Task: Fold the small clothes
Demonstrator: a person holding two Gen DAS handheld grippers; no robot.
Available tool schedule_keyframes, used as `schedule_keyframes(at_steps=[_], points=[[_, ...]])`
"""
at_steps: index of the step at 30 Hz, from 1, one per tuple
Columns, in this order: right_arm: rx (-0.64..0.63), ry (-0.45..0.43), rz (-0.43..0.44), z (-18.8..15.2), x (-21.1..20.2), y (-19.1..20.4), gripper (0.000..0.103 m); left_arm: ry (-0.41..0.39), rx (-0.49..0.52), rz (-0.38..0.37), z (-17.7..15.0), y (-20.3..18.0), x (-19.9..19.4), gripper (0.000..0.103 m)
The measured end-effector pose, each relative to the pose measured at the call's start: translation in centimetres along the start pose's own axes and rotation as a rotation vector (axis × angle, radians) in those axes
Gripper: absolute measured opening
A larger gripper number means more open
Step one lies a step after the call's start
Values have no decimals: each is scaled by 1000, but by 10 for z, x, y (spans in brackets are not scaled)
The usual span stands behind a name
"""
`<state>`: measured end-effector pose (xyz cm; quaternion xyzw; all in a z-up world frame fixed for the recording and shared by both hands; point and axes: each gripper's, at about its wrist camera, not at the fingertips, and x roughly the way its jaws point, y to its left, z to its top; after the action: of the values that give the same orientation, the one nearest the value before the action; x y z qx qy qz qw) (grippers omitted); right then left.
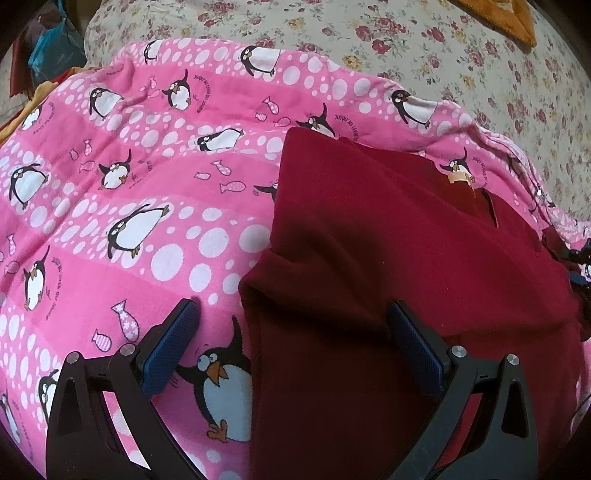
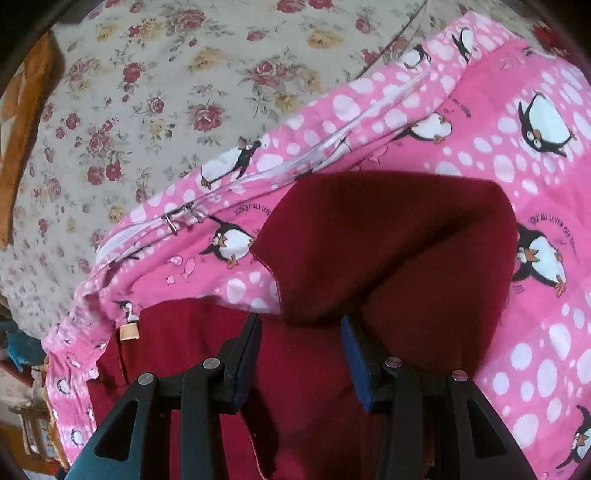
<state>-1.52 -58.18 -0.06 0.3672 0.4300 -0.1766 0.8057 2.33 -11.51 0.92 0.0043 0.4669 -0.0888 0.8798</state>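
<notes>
A dark red garment [image 1: 388, 236] lies on a pink penguin-print blanket [image 1: 129, 177], with a tan tag [image 1: 458, 179] at its neck. My left gripper [image 1: 291, 314] is open and straddles the garment's left edge; its left finger is over the blanket, its right finger over the red cloth. In the right wrist view the red garment [image 2: 388, 236] has a sleeve folded up toward the far side. My right gripper [image 2: 301, 325] is partly open just above the red cloth and grips nothing.
The pink blanket [image 2: 535, 332] lies on a floral bedsheet [image 1: 424, 44], which also shows in the right wrist view [image 2: 129, 92]. An orange cloth [image 1: 513, 18] sits at the far right. A zipper [image 2: 177, 218] runs along the blanket's edge. Blue and red clutter [image 1: 48, 48] is at the far left.
</notes>
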Motion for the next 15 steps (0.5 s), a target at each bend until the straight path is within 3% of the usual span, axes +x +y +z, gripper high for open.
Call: schedule_keyframes(at_steps=[4,6,8,15], points=[[77,-79,23,6,1,-14,39,-3,1,-1,0,0,1,102],[91,-108,23,10,2,-21,15,-2,-2,-10,0,1,2,102],[85,-119,33,12,0,-27,5,1,-10,-23,1,3,2,102],[-112,-133,216,8,-92,-16,4,0,-16,-30,2,3,1,102]])
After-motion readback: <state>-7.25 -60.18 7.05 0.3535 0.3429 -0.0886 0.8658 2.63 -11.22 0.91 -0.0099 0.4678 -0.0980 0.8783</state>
